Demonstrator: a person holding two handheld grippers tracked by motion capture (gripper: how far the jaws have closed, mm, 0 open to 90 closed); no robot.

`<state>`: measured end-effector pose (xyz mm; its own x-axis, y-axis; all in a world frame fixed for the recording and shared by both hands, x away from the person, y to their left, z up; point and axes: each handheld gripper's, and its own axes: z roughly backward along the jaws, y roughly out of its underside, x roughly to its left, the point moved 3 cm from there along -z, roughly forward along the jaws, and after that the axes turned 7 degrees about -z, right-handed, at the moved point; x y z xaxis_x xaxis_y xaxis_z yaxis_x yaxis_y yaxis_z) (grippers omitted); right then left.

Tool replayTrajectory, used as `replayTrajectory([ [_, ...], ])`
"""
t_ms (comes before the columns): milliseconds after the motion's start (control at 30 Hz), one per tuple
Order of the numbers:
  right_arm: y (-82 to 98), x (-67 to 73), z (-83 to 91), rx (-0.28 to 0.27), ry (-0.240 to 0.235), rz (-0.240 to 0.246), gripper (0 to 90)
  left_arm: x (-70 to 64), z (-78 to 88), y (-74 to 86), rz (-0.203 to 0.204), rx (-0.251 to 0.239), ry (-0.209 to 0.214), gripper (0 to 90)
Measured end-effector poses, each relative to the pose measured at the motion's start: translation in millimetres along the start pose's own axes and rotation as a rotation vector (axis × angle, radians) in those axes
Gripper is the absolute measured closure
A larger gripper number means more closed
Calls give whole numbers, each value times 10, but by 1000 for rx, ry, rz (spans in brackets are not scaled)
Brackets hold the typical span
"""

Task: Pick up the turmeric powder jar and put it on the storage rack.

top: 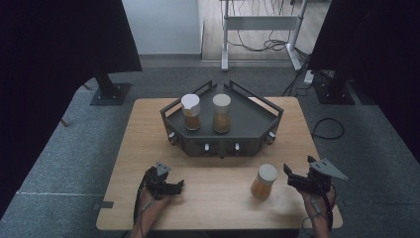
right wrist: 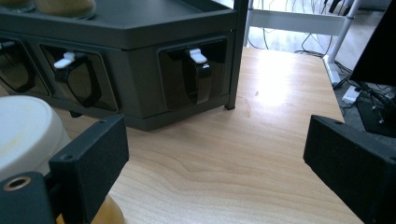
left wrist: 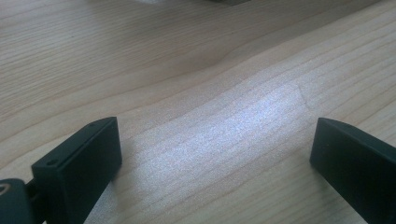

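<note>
We found the loose jar [top: 263,181] of orange-brown powder, capped with a pale lid, standing upright on the wooden surface [top: 218,158], near the front edge and right of centre. Just to its right hovered the right claw [top: 291,175], its jaws spread wide with nothing between them; in the right gripper view the jar [right wrist: 23,135] sat beside the left jaw, outside the gap. Well apart, at the near left of the surface, we saw the left claw [top: 179,186], likewise wide open and empty, with bare wood between its jaws in the left gripper view. Farther back, at the middle of the surface, stood a dark angular rack [top: 247,121] carrying two more lidded jars, the left jar [top: 191,112] and the right jar [top: 221,113], side by side.
</note>
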<state>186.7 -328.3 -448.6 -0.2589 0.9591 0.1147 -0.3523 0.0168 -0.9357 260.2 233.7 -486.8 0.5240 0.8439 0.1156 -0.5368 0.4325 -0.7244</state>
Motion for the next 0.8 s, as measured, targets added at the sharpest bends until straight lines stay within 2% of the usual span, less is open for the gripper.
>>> replayTrajectory([
  [800, -132, 45, 90, -40, -12, 16, 63, 0, 0, 0, 0, 0, 0, 16],
])
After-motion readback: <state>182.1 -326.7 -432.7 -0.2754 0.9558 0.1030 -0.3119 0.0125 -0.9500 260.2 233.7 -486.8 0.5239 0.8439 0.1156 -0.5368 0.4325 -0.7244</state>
